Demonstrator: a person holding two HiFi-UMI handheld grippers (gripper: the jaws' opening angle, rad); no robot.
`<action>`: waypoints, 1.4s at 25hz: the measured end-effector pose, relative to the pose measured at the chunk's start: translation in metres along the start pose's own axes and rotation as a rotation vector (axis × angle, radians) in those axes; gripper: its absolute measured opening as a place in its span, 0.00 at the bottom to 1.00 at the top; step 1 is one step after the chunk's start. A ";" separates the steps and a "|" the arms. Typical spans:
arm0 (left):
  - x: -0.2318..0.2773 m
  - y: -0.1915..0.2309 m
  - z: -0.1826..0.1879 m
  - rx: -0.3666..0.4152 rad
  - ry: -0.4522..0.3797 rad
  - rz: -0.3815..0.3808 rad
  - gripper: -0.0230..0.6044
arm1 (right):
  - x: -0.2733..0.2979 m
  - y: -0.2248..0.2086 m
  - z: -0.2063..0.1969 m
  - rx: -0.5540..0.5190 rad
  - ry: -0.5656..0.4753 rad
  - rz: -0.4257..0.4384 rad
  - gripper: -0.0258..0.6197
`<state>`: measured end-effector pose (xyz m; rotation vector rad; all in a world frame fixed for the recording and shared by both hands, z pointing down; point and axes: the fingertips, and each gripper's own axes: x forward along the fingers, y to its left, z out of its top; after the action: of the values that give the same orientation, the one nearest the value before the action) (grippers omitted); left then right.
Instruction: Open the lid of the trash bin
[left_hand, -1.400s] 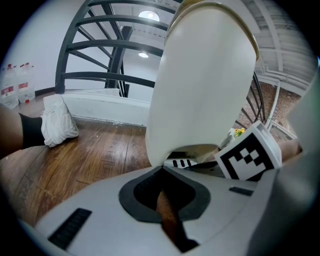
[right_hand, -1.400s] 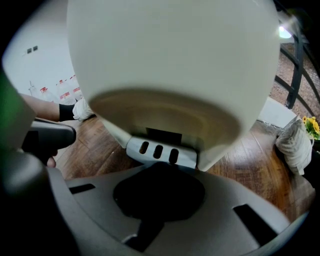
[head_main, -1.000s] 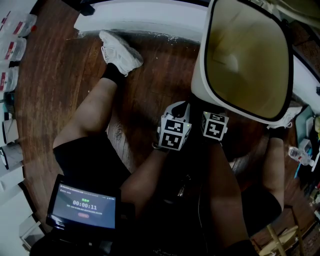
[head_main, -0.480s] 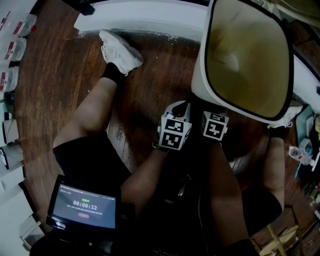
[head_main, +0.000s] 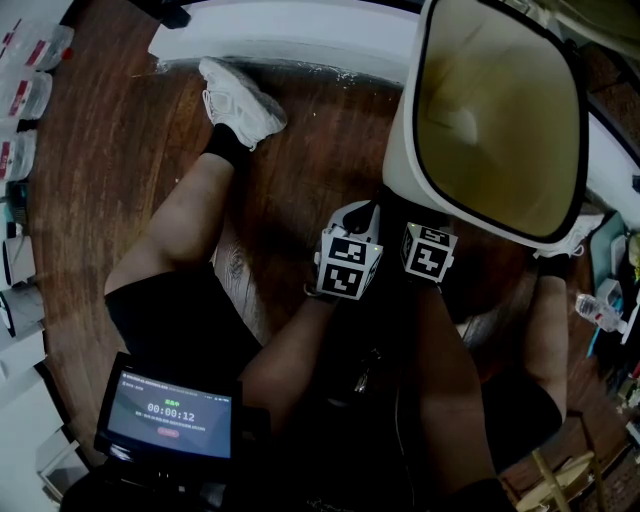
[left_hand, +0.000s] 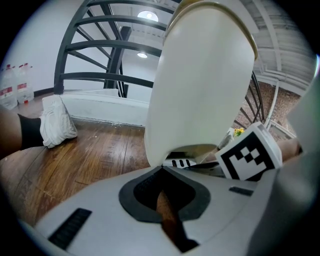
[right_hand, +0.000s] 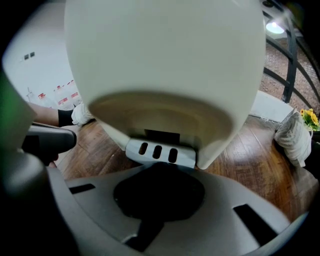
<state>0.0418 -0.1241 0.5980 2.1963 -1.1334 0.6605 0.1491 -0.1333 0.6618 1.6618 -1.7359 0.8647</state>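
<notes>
The trash bin (head_main: 398, 150) stands on the wooden floor (head_main: 300, 170) between the person's legs, just ahead of both tools, and its beige lid (head_main: 495, 110) appears to lie flat on top inside a dark rim. Only the right gripper view shows the grey pedal (right_hand: 159, 151) at the foot of the bin; it has three slots. The right gripper (right_hand: 159, 167) has its jaws pressed together with nothing between them, and their tips are right at this pedal, though contact is not clear. The left gripper (left_hand: 161, 172) also has its jaws nearly together, with only a thin slit through which the floor shows, and it grips nothing; the white wall of the bin is just in front of it. The head view does not show the pedal, but it shows the two marker cubes, one on the left tool (head_main: 348, 265) and one on the right tool (head_main: 428, 250), side by side near the bin's base. There is one bin, one pedal, two grippers, and one screen (head_main: 170, 412) with a timer. Compared with one second ago, the grippers and the bin keep the same places; only the timer goes from 00:00:11 to 00:00:12.
</notes>
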 end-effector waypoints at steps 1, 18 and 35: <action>0.000 0.000 0.001 -0.003 -0.001 0.001 0.03 | -0.001 0.000 0.000 0.000 -0.002 -0.003 0.05; 0.001 0.001 0.002 -0.007 -0.017 -0.002 0.03 | -0.003 -0.002 0.000 0.038 -0.019 -0.005 0.05; 0.002 -0.004 0.002 -0.014 -0.015 -0.018 0.03 | -0.007 -0.002 0.005 0.008 -0.045 -0.022 0.05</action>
<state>0.0462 -0.1242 0.5970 2.2009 -1.1210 0.6270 0.1518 -0.1327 0.6532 1.7149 -1.7423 0.8316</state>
